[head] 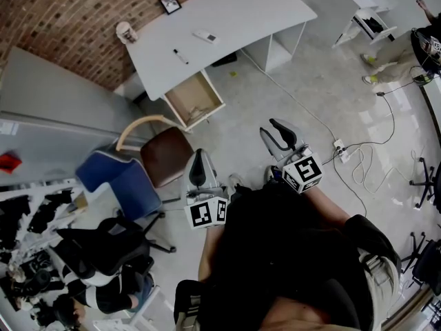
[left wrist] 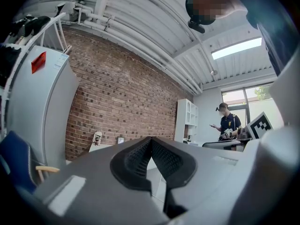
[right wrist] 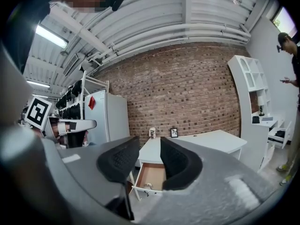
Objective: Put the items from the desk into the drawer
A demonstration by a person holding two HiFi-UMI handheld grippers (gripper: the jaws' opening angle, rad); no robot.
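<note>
nothing picked yet: left gripper (head: 198, 154) fingers together, right gripper (head: 273, 127) fingers apart, empty; next, approach the far table (head: 234, 16) for the pen (head: 180, 56).

Seen from my headset feed: the bench (head: 234, 19) stands beside the wall (head: 62, 19); on it, a cup (head: 126, 32) at the left end, a frame (head: 170, 3) behind, a remote (head: 204, 36) and pen (head: 180, 56) nearer me; the drawer (head: 195, 101) juts open below its near edge; a chair (head: 165, 155) stands before the drawer.
</note>
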